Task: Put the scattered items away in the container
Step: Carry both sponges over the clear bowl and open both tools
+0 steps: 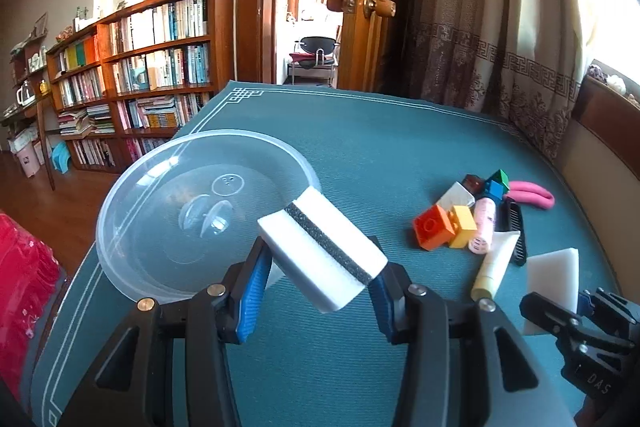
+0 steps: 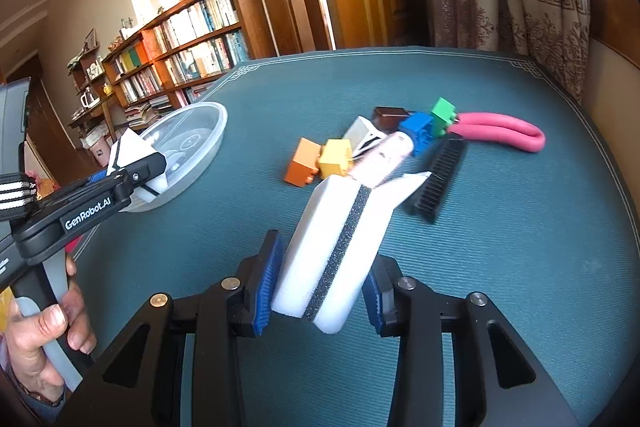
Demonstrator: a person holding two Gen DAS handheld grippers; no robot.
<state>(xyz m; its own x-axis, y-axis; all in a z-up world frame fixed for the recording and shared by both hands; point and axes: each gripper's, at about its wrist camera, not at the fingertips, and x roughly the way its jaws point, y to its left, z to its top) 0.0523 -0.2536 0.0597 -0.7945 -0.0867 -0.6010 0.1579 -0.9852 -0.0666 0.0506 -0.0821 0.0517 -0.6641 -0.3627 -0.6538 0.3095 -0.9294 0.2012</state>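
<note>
My left gripper (image 1: 320, 267) is shut on a white sponge with a dark stripe (image 1: 320, 247), held tilted in the air at the near right rim of the clear plastic bowl (image 1: 120, 187). The right wrist view shows that gripper (image 2: 150, 173) and its sponge (image 2: 130, 151) at the bowl (image 2: 216, 115). My right gripper (image 2: 322, 279) is shut on a second striped white sponge (image 2: 336, 247), lifted above the green mat. To the right lie an orange brick (image 1: 432, 233), a yellow brick (image 1: 464, 225), a pink tube (image 1: 484, 223), a cream tube (image 1: 496, 267) and a black comb (image 1: 516, 231).
A pink looped handle (image 2: 504, 135), a blue brick (image 2: 418, 129), a green brick (image 2: 442, 113) and a dark brown block (image 2: 386, 117) lie at the pile's far side. A hand (image 2: 40, 327) grips the left tool. Bookshelves stand left; a curtain and wooden bench edge the table's right.
</note>
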